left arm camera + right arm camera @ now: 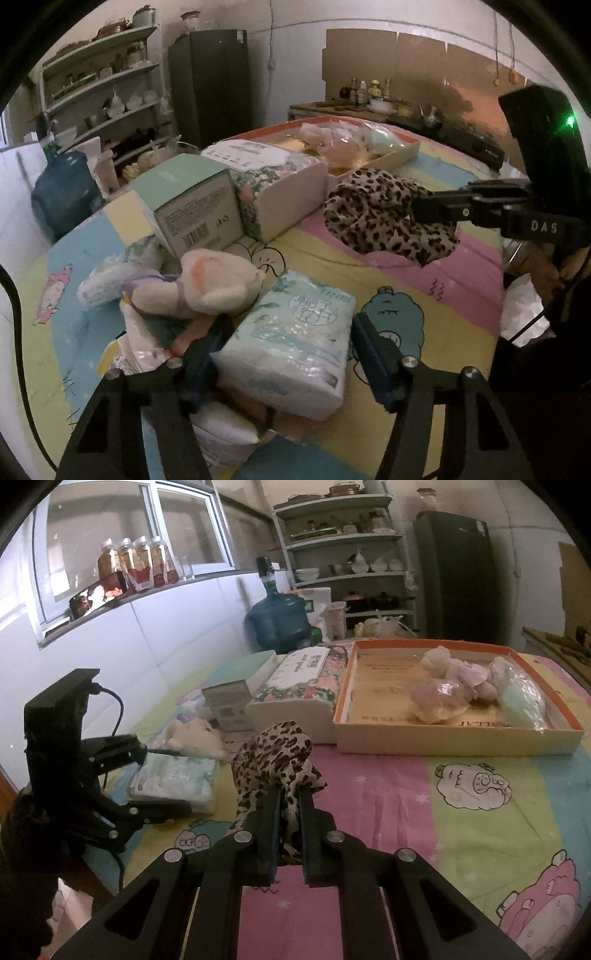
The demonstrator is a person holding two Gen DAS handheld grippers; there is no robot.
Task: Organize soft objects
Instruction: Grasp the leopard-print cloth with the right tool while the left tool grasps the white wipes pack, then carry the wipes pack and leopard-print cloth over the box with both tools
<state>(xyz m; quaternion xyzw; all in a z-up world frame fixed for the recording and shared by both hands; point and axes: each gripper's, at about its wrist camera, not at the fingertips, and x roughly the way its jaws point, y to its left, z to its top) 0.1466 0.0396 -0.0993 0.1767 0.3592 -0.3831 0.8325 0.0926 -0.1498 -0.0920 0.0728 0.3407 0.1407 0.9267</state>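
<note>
Right hand-held gripper clamped tight on a leopard-print cloth, lifted clear of the desk with its striped cartoon cover, bunched fabric hanging around and ahead of the two fingers. Same cloth visible from the left wrist view, dangling from the right hand-held gripper near the front edge of a shallow orange-rimmed box. Inside that box, three soft bagged items: a pinkish bundle, a pale plush piece, a mint-green one. Left hand-held gripper partly open, fingers straddling a pale green tissue pack lying flat on the desk; left finger close against the pack's side, right finger just beside the other side, actual pressing contact not clear. Just beyond the pack, a cream plush toy resting on crinkled plastic packets. Farther back, a green-topped carton standing touching a floral tissue bundle, that bundle sitting beside the box. Beyond the desk, a blue water jug.
</note>
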